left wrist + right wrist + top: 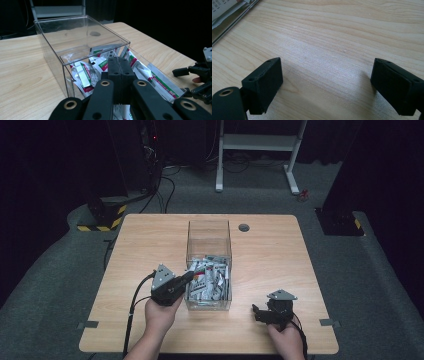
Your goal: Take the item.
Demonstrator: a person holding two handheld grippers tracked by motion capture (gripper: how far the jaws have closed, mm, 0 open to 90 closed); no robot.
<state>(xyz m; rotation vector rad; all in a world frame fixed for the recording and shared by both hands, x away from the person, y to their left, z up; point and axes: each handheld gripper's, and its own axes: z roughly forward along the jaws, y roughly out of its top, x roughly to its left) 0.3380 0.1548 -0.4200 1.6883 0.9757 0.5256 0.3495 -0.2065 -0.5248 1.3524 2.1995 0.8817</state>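
Left tool (190,276): the person's left hand (160,312) is holding it at the box's near-left corner, with its tip reaching over the rim; in the left gripper view (119,65) its jaws are pressing flat together with nothing between them, and they are hanging just above the packets.
Right tool (257,314): the right hand (286,336) is holding it low over the table, right of the box and well apart from it; in the right gripper view (325,82) its jaws are standing wide apart with only bare wood between them.
Box (209,232): a clear, open-topped box is sitting in the middle of the table, its long side running away from the person; its far half is showing no packets.
Packets (212,277): white sachets with red and green print are lying in a loose heap in the near half of the box; in the left gripper view (86,72) they are leaning against the near wall.
Table (280,255): light wood is carrying the box, and a small round hole (244,227) is showing near the far edge.
Cable (134,310): it is trailing from the left tool off the near edge.
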